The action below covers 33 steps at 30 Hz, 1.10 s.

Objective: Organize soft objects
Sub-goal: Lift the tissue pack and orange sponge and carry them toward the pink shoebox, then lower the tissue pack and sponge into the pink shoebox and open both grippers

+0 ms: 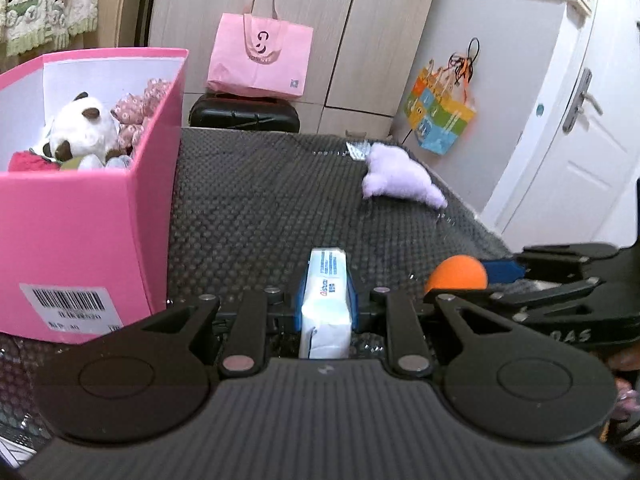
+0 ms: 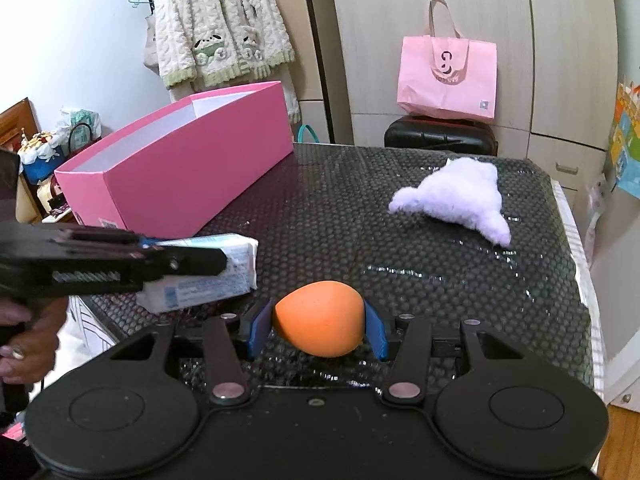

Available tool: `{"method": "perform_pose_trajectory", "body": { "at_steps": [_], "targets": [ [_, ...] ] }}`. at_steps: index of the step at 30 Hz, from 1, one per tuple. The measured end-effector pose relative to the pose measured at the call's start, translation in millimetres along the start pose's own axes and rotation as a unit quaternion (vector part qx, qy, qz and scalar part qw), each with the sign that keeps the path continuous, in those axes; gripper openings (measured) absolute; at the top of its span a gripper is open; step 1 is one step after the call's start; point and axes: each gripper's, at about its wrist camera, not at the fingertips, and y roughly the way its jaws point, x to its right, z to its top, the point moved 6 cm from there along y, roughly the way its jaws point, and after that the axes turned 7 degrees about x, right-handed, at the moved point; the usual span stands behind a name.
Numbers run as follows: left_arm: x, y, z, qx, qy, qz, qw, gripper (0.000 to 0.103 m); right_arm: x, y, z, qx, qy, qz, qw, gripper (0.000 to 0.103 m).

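Where the pink box (image 1: pixel 80 216) stands at the left of the desk (image 1: pixel 260 208), the black, dimpled mat that covers the desk runs out to its right and far edges. Inside the box lie a white and brown plush toy (image 1: pixel 82 128) and some pink soft pieces. Beyond the box, a pink tote bag (image 1: pixel 260 60) rests on a black case (image 1: pixel 244 114) against pale cupboard doors, and a colourful bag (image 1: pixel 440 114) hangs further right of it, near a white door (image 1: pixel 572 120). A cream knitted cardigan (image 2: pixel 216 28) hangs on the wall behind the box. A lilac plush toy (image 2: pixel 460 200) lies on the mat, well to the right of the box, near the far edge.

The left gripper (image 1: pixel 325 300) has its jaws pressed tight on a white tissue pack (image 1: pixel 326 304), held just right of the box's near corner. The right gripper (image 2: pixel 318 326) has its jaws about half spread and clamped on an orange sponge egg (image 2: pixel 320 318), both blue pads (image 2: pixel 260 330) touching its sides, further right of the box than the pack. A hand (image 2: pixel 24 344) shows on the left gripper's handle.
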Motion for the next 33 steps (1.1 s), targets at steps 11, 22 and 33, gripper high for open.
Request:
{"method": "perform_pose_trajectory", "body": {
  "at_steps": [11, 22, 33],
  "targets": [
    [4, 17, -17, -0.011, 0.018, 0.016, 0.9996, 0.022, 1, -1, -7, -0.013, -0.002, -0.007, 1.0, 0.054],
    [5, -12, -8, 0.024, 0.035, 0.033, 0.9986, 0.018, -11, -13, -10, 0.004, 0.001, 0.0, 1.0, 0.054],
    [-11, -76, 1, 0.031, 0.035, 0.049, 0.9977, 0.018, -62, -38, -5, 0.026, -0.052, 0.031, 0.998, 0.054]
  ]
}}
